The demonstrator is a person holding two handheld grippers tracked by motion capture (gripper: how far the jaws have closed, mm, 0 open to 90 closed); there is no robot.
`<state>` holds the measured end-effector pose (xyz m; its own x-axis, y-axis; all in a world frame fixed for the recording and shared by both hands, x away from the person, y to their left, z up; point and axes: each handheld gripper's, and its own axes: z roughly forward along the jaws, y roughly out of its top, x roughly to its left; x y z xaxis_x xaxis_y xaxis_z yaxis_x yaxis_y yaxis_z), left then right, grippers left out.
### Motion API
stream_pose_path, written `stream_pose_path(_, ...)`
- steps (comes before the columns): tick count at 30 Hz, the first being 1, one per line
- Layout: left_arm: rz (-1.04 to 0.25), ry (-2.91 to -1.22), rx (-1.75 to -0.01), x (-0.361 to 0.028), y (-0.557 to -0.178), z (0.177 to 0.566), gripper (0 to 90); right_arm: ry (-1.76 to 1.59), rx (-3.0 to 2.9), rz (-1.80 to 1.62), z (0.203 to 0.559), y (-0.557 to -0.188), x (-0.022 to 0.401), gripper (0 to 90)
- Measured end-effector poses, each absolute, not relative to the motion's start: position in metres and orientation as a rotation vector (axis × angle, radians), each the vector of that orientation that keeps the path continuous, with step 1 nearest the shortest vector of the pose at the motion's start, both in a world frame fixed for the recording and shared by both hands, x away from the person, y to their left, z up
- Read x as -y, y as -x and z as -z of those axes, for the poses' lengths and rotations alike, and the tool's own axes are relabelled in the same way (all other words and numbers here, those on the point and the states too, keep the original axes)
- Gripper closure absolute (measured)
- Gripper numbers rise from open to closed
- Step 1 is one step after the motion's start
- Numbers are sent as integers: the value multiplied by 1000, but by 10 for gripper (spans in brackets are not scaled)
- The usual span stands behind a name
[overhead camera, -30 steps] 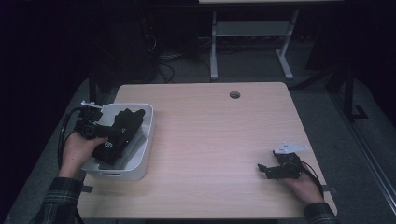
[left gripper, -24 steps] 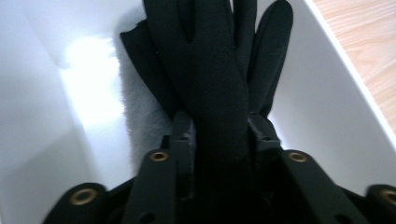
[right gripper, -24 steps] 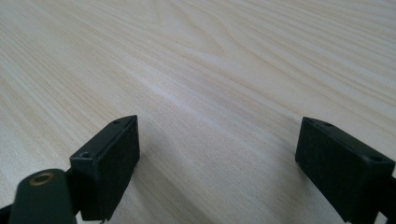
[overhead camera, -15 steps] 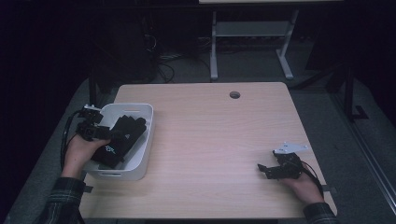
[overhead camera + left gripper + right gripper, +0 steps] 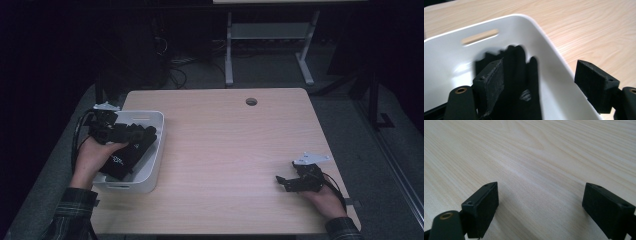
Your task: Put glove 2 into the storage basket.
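Note:
A white bin stands at the table's left edge with black fabric in it. The fabric bears small white print. In the left gripper view it looks like a glove lying on the bin's floor. My left gripper hovers low over the bin and points right, and it is open. One pad is over the glove and the other pad is past the bin's rim. My right gripper rests open at the table's front right, over bare wood.
The wooden table has a round cable hole near its far edge. Beyond the table stand a white desk frame and loose cables on the dark floor.
The left hand has shifted a little toward the far end of the bin and levelled its gripper to point right. The right gripper has stayed where it was.

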<state>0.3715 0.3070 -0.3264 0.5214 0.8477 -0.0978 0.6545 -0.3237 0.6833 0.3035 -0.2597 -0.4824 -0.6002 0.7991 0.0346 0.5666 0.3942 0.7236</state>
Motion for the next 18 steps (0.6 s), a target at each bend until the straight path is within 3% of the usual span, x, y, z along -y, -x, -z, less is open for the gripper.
stream_pose_path(18, -250, -2093, -919, -205, -355, 341, 217, -1190, -2339, -1025, 482, -303, 260, 135)
